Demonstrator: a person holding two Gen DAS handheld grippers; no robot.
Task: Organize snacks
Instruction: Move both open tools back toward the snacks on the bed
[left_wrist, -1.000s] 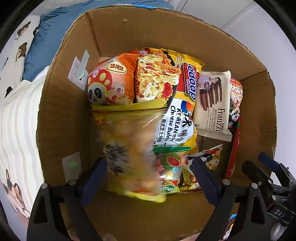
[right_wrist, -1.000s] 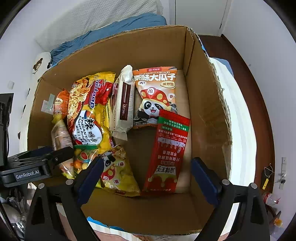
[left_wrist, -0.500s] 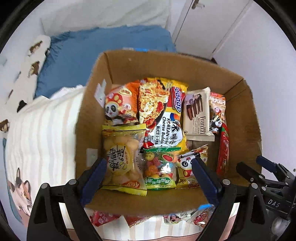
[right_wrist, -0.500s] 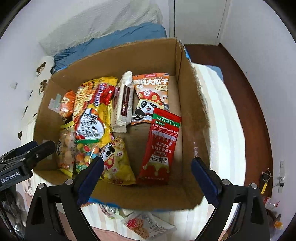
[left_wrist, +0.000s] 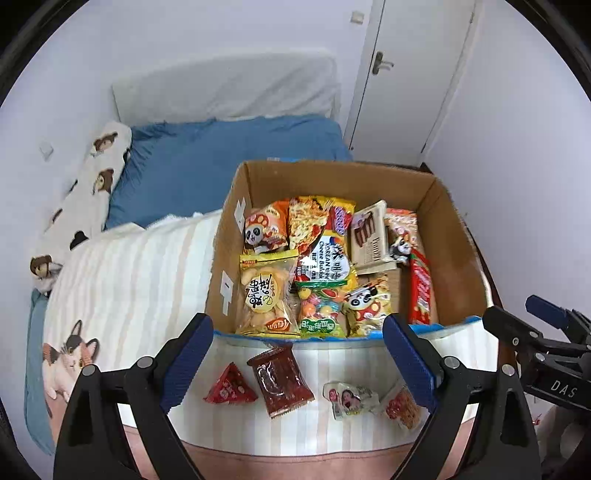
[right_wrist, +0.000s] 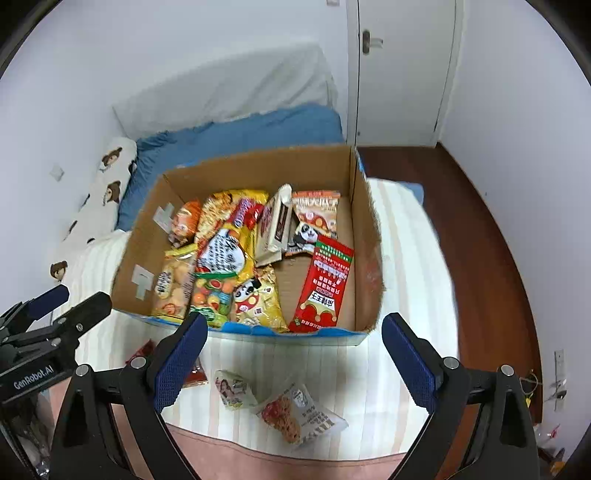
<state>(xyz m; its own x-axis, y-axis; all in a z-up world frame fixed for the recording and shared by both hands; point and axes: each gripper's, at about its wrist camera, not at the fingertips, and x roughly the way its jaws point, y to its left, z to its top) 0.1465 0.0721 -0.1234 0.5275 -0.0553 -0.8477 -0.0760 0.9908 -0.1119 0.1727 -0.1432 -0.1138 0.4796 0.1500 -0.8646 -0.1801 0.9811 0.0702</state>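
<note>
Snacks are lying in two groups: most are sitting packed in the cardboard box (left_wrist: 458, 258) on the striped blanket (left_wrist: 140, 280), while four small packets are waiting loose on the blanket just in front of its near wall. From the left wrist view these are a red triangular packet (left_wrist: 229, 386), a dark red packet (left_wrist: 280, 380), a white packet with a face (left_wrist: 351, 399) and a white-and-red packet (left_wrist: 402, 406). Picking one up looks like the step in hand, and doing it well means coming down over a single packet, pinching it across its narrow width, and keeping clear of its neighbours, since the two white ones are touching. The left gripper (left_wrist: 299, 363) is hanging above the loose packets with its jaws spread wide and holding nothing. The right gripper (right_wrist: 295, 363) is hovering alongside, also spread and empty, pointing toward the box, whose right half is showing bare floor beside the long red packet (right_wrist: 325, 284).
</note>
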